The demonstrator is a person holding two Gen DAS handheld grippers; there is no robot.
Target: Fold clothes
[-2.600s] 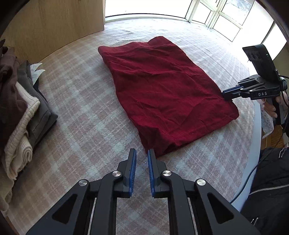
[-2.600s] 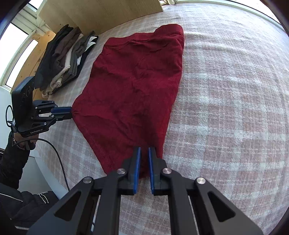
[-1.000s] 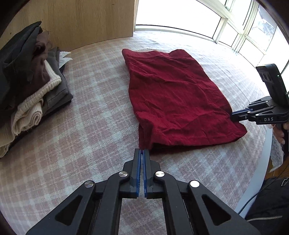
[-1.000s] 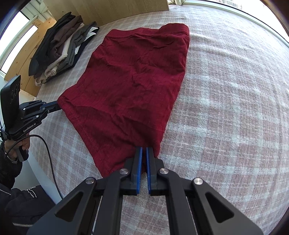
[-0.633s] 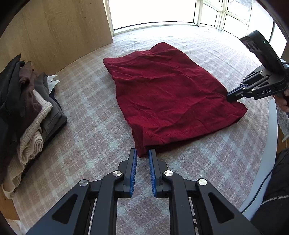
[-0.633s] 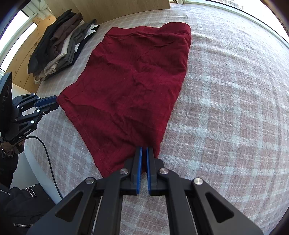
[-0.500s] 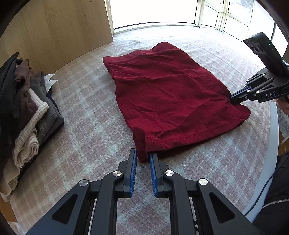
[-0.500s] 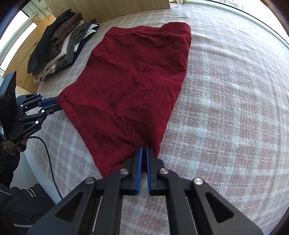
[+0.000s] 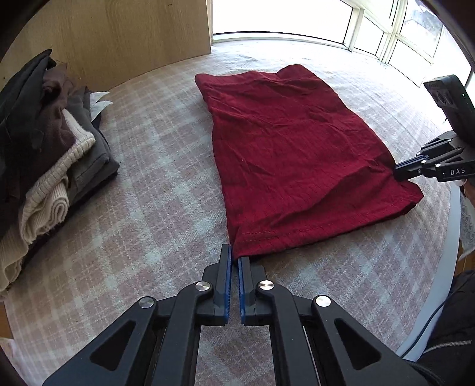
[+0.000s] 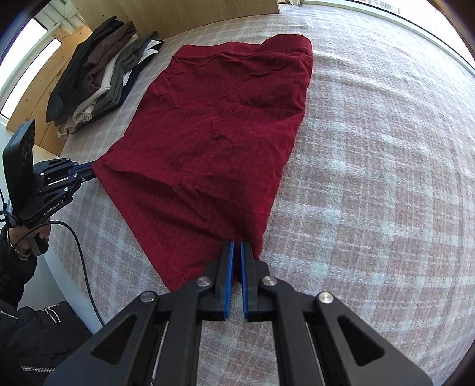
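A dark red garment (image 9: 291, 157) lies flat, folded into a long rectangle, on the plaid bedcover (image 9: 154, 207). My left gripper (image 9: 234, 258) is shut on its near left hem corner. My right gripper (image 10: 237, 248) is shut on the near right hem corner; it also shows in the left wrist view (image 9: 399, 173) at the garment's right edge. The left gripper shows in the right wrist view (image 10: 89, 170) at the garment's (image 10: 216, 133) left corner. The hem between them is slightly raised and creased.
A stack of folded clothes (image 9: 44, 166) in black, brown, cream and grey sits at the left by a wooden panel (image 9: 118, 38); it also shows in the right wrist view (image 10: 98, 74). Windows (image 9: 386, 26) run along the far side. The bed's edge (image 9: 445, 267) is at right.
My left gripper has closed on the near left hem corner; it was open just before. The right gripper has stayed shut on its corner. The hem has lifted slightly.
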